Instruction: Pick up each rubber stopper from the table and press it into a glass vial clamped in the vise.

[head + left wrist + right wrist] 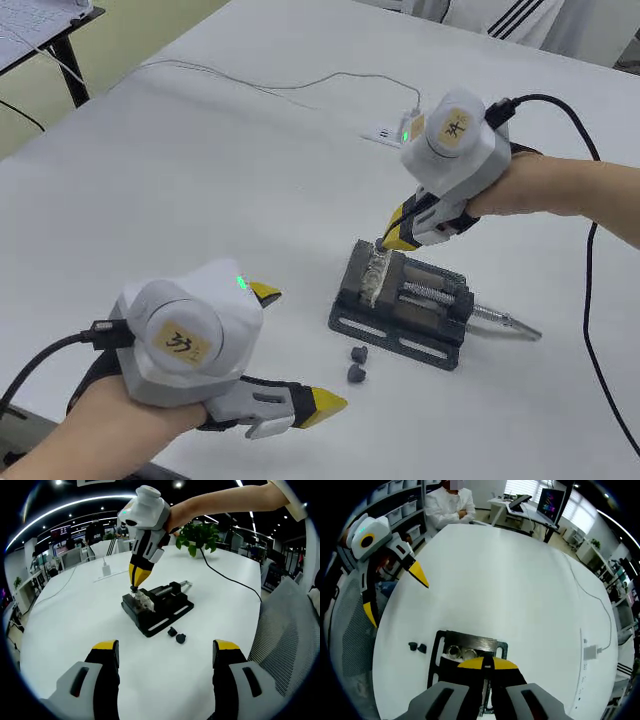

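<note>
A black vise stands on the white table and clamps clear glass vials upright between its jaws. My right gripper points down onto the far vial, shut on a small dark rubber stopper at its tips. In the right gripper view the shut jaws hang just over the open vials. Two loose dark stoppers lie on the table in front of the vise. My left gripper hovers open, holding nothing, to the near left of them, with the stoppers ahead between its jaws.
A white power strip with a thin cable lies on the table behind the vise. The vise handle sticks out to the right. The right gripper's black cable trails along the right side. A person sits at the table's far end.
</note>
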Motion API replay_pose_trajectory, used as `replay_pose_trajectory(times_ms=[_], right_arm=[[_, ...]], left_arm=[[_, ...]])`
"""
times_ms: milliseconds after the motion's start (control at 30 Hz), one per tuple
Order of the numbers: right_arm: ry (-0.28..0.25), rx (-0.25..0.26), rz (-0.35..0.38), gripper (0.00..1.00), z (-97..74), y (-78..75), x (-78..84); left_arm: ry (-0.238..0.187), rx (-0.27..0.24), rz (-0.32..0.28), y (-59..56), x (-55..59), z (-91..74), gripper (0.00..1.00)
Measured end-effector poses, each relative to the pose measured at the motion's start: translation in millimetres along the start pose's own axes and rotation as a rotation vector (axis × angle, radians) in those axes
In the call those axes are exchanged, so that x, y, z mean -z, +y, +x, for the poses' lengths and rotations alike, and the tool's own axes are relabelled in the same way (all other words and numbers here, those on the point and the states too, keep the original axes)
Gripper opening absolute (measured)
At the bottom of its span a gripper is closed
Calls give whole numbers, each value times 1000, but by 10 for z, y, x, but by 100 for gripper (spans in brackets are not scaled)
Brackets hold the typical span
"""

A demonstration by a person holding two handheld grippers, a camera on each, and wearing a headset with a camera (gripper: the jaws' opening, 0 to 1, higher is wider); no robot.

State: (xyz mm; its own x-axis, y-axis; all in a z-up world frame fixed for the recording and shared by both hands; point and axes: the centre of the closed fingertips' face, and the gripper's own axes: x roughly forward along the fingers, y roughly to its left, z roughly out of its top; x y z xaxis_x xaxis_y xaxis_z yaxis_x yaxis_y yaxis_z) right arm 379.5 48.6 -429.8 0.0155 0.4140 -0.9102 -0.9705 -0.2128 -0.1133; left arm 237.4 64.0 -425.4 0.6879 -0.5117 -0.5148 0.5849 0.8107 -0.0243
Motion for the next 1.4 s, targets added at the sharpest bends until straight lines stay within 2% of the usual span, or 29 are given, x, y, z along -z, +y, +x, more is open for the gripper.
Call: replay_pose_trajectory(times_ms=[133, 233, 367, 467, 533, 600, 667, 867, 1067, 1400], right_arm=[[-3, 8, -11, 0, -21, 8, 11], [-15, 17, 7, 2, -42, 13, 5], [-12, 1, 15, 5, -56, 26, 37], [1, -24, 35, 23, -51, 119, 83], [-19, -2, 17, 25, -58, 104, 96], [-48, -6, 51, 34, -79, 167, 71], [-64, -5, 43, 46, -74, 172, 49], [-99, 24, 54, 68, -125, 273, 108], [-129, 28, 81, 79, -171, 457, 207], [-171, 66, 138, 94, -254, 659, 318]], left_arm=[[1, -3, -1, 7, 3, -13, 74], [0, -5, -2, 11, 5, -24, 74], [4, -5, -1, 11, 16, -31, 74], [6, -4, 1, 9, 20, -35, 74], [4, -5, 0, 8, 15, -39, 74], [3, -5, 0, 9, 13, -41, 74], [5, -4, 2, 5, 12, -46, 74], [4, -5, 5, 8, 11, -65, 74], [2, -6, 14, 14, 4, -97, 75], [6, 4, 44, 29, -9, -148, 75]])
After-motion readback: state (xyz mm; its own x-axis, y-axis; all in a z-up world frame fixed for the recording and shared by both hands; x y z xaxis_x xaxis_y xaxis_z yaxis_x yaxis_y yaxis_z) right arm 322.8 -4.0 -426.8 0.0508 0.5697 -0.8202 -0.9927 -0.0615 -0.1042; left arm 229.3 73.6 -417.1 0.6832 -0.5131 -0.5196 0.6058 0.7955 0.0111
